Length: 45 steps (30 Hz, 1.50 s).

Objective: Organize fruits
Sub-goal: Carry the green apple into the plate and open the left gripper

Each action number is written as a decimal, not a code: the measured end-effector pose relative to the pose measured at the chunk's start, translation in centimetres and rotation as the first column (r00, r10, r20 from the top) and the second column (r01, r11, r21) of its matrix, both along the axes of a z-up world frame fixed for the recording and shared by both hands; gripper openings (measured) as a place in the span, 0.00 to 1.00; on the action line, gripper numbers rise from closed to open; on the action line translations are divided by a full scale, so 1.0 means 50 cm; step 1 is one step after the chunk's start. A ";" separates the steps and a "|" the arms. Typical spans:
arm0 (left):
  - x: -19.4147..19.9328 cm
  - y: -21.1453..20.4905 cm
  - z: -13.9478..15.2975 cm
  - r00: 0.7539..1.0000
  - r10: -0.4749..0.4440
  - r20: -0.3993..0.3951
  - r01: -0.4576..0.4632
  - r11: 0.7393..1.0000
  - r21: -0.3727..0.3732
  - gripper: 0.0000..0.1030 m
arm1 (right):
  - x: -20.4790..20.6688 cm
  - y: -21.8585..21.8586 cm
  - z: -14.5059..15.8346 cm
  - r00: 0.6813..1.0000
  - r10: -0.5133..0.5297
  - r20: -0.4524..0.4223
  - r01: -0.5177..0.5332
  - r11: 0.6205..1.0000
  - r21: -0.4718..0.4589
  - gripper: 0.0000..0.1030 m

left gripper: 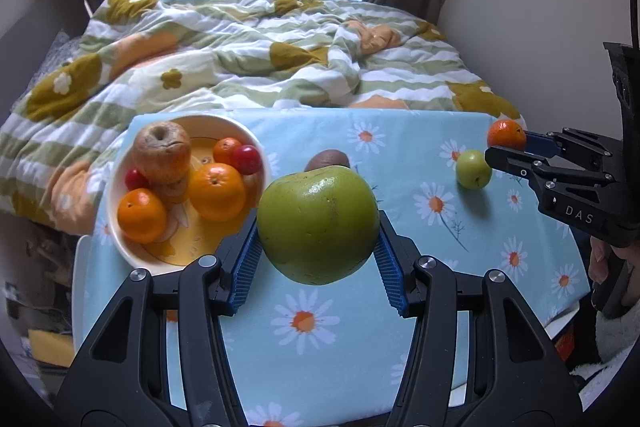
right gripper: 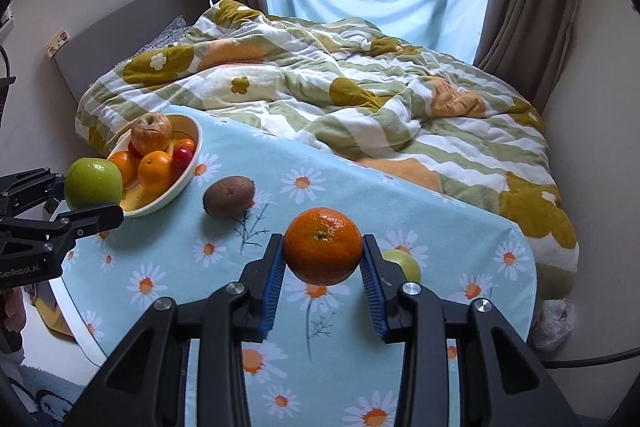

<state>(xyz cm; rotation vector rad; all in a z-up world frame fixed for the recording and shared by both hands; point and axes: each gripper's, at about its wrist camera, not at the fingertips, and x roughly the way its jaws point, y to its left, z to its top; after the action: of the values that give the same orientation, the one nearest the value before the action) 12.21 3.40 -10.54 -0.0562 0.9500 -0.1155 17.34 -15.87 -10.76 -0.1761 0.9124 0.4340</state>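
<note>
The bed with its rumpled flowered quilt (right gripper: 320,95) fills the room behind, and pushed against it is the table under a blue daisy cloth (left gripper: 320,339), where the fruit is being gathered. The cream bowl (left gripper: 120,239) sits at the table's far left corner, already heaped: a wrinkled brown apple (left gripper: 161,151) on top, oranges and small red fruits round it, so little bare room is left and anything added will likely have to perch.

The left gripper (left gripper: 318,251) has its blue pads clamped on either side of a big green apple (left gripper: 318,225), held clear above the cloth and just beside the bowl's near rim, presumably bound for it. The right gripper (right gripper: 323,267) is pinched on a small orange (right gripper: 323,246), lifted off the table too, well apart from the bowl.

Loose on the cloth lie a brown kiwi (right gripper: 229,195), between the two grippers and on the orange's likely way to the bowl, and a small green fruit (left gripper: 473,169) close by the right gripper
</note>
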 end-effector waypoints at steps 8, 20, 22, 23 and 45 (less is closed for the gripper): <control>0.016 0.131 -0.021 1.000 -0.021 -0.020 0.021 1.000 0.015 0.58 | -0.012 0.136 -0.013 1.000 -0.006 -0.023 0.006 1.000 0.016 0.33; 0.056 0.204 -0.114 0.977 -0.201 -0.071 0.208 0.974 0.095 0.58 | -0.016 0.265 -0.059 0.993 -0.106 -0.058 0.108 0.994 0.027 0.33; 0.058 0.205 -0.127 0.968 -0.238 -0.075 0.244 0.966 0.087 0.58 | -0.016 0.272 -0.068 0.988 -0.139 -0.064 0.141 0.989 0.033 0.33; 0.060 0.205 -0.134 0.965 -0.252 -0.078 0.258 0.962 0.086 0.58 | -0.017 0.273 -0.072 0.986 -0.156 -0.066 0.159 0.987 0.037 0.33; 0.032 0.228 -0.107 0.979 -0.190 -0.079 0.197 0.977 0.087 1.00 | -0.005 0.284 -0.072 0.986 -0.131 -0.105 0.134 0.991 0.018 0.33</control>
<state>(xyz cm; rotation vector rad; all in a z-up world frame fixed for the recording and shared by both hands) 13.82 14.79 -15.89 0.1204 1.0287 -0.2498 17.09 -1.68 -14.36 -0.0701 1.0138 0.3333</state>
